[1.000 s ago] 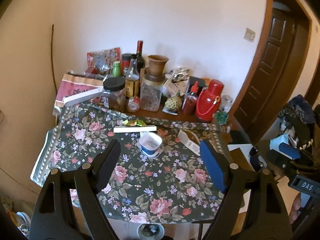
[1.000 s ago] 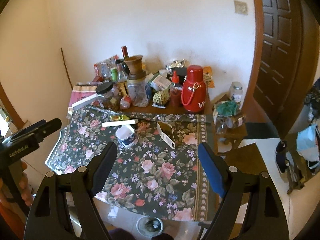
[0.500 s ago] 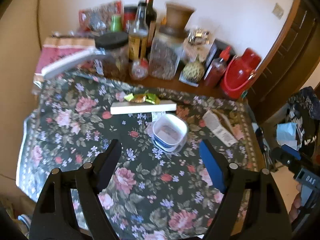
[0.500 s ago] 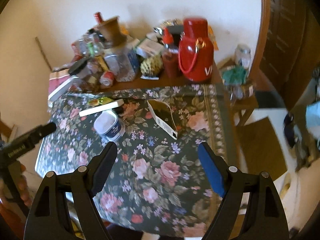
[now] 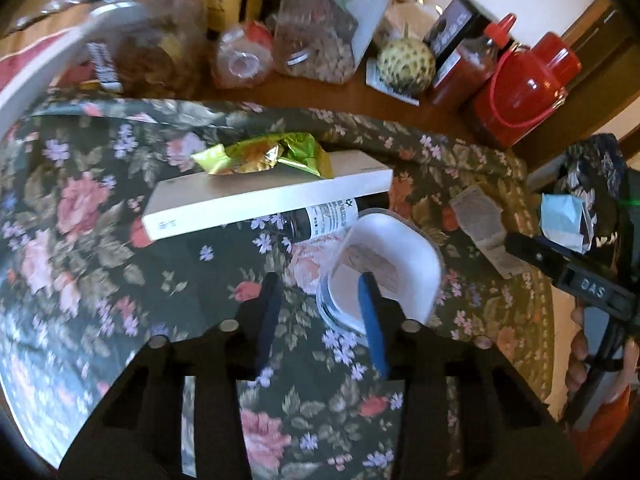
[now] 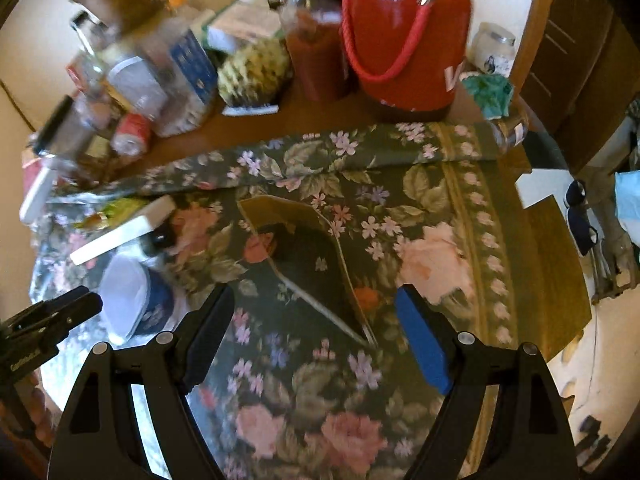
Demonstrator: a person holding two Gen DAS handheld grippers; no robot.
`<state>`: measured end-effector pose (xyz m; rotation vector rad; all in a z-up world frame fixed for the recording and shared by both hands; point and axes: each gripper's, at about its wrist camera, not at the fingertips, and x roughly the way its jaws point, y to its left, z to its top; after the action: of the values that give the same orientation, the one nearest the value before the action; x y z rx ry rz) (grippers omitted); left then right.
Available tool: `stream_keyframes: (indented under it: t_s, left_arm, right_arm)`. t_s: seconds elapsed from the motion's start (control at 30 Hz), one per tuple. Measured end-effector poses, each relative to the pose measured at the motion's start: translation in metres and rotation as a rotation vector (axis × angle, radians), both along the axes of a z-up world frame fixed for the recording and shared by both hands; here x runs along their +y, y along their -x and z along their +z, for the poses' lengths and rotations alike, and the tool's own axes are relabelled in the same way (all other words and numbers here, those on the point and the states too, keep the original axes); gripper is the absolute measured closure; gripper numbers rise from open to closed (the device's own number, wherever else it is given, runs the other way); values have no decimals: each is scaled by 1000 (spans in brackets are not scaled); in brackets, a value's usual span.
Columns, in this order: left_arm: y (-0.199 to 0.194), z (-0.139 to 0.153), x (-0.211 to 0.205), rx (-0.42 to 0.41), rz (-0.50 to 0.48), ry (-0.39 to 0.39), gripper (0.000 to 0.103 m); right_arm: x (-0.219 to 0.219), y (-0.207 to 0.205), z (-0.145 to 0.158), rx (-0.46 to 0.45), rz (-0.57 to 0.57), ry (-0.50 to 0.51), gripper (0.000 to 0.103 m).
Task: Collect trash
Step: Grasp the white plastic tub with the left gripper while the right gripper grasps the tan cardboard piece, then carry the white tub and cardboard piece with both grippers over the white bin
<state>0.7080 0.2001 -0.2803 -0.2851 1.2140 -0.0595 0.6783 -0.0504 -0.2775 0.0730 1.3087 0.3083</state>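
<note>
Two grippers work over the table (image 6: 256,128): the right (image 6: 316,320) hangs spread above the flattened carton (image 6: 316,256) mid-table to straddle it, the left (image 5: 320,300) narrows astride the cup (image 5: 396,264) wall nearby, grip unconfirmed.

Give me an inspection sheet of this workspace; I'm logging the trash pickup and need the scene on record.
Surface: table under a dark floral tablecloth, bare wood at the back.
Job's things: white and blue cup, flattened carton, green-gold wrapper lying on a long white box.
Clutter: red thermos, red sauce bottle, jars and bottles at the back, blurred.
Grippers: left gripper partly closed, its blue finger inside the cup, the other outside; right gripper open over the carton.
Cables: nothing seen.
Surroundings: pale wall, brown door at the right.
</note>
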Motion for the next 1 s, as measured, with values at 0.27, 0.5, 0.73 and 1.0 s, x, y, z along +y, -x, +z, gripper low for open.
stream_keyframes:
  t_s: [0.27, 0.5, 0.73, 1.0]
  left_arm:
    - [-17, -22, -2, 28, -37, 13, 90]
    - [-15, -11, -10, -17, -29, -11, 97]
    - [-3, 15, -18, -63, 4, -14, 97]
    - [26, 72, -45, -195, 52, -33, 97]
  right_arm:
    - [11, -14, -23, 42, -16, 15, 40]
    - [9, -7, -23, 39, -20, 4, 81]
    - [-8, 22, 2, -1, -19, -45, 93]
    - [-47, 51, 55, -104, -34, -115, 95]
